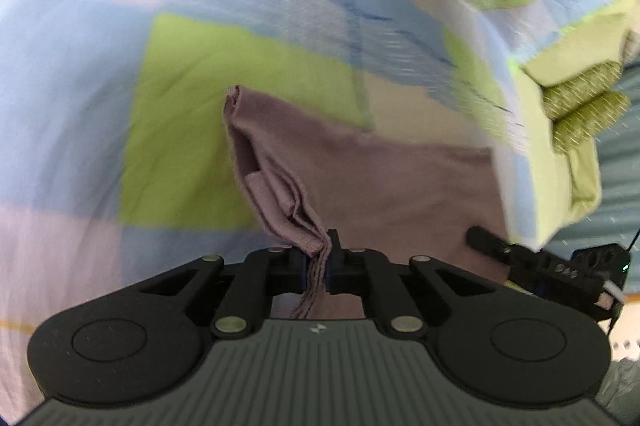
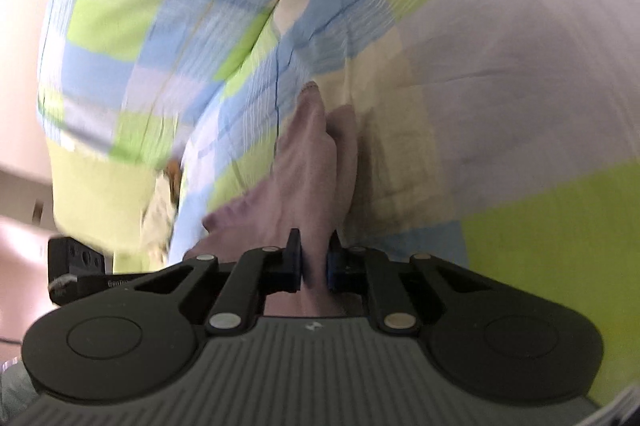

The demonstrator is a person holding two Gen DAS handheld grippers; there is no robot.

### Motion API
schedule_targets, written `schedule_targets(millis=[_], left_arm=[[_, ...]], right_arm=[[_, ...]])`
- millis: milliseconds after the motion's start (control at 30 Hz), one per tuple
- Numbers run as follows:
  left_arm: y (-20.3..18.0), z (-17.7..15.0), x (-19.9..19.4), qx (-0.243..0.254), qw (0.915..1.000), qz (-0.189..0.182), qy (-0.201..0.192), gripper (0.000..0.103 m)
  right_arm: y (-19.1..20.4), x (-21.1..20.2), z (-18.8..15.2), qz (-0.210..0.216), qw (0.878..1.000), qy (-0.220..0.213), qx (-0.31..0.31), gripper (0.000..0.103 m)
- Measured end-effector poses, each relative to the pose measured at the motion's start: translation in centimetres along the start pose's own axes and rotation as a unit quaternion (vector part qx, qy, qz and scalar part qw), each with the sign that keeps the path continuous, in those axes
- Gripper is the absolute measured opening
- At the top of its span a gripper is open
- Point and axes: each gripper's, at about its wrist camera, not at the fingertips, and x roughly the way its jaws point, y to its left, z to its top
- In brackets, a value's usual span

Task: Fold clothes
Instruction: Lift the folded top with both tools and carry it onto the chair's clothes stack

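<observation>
The garment point(image 1: 380, 178) I am working on is a dull mauve piece of soft cloth, plain, with no print that I can see. It lies on a bed covered by a checked sheet point(image 1: 100, 86) of lime green, pale blue, lilac and cream blocks crossed by thin dark blue lines. In the left wrist view much of the cloth is spread flat on the sheet ahead of me, while one edge is gathered into several stacked folds that rise from the sheet and run down into my left tongs point(image 1: 318, 268). Those tongs are clenched on that bunched edge, and layered ends of the fabric hang out below the pads.

In the right wrist view another part of the same mauve cloth point(image 2: 308, 162) stands in a tall ridge straight ahead and narrows down between my right tongs point(image 2: 316, 266), which are pressed tight onto it. The picture is blurred there, so the hem is hard to make out.

My right tongs also show at the right edge of the left view point(image 1: 492, 242), beside the flat part of the cloth.
</observation>
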Motion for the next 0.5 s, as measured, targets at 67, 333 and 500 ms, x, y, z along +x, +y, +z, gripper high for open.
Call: schedule_targets(millis=[67,333,500], left_arm=[[-1.7,0.9,0.0,0.031,0.9994,-0.008,0.013,0.004],[-10.6,1.6,3.0,0.173,0.9808,-0.052,0.075,0.004],[-17.9,-0.8,6.1,0.245,0.9573,-0.088,0.125,0.004]], right_arm=[[0.3,-1.5,-0.8,-0.018,0.999,-0.023,0.026,0.009],[-0.6,-9.9,-5.4,-0.08,0.981,-0.147,0.102,0.009],[-2.6,-16.1,-8.8,-0.105,0.958,-0.222,0.147,0.009]])
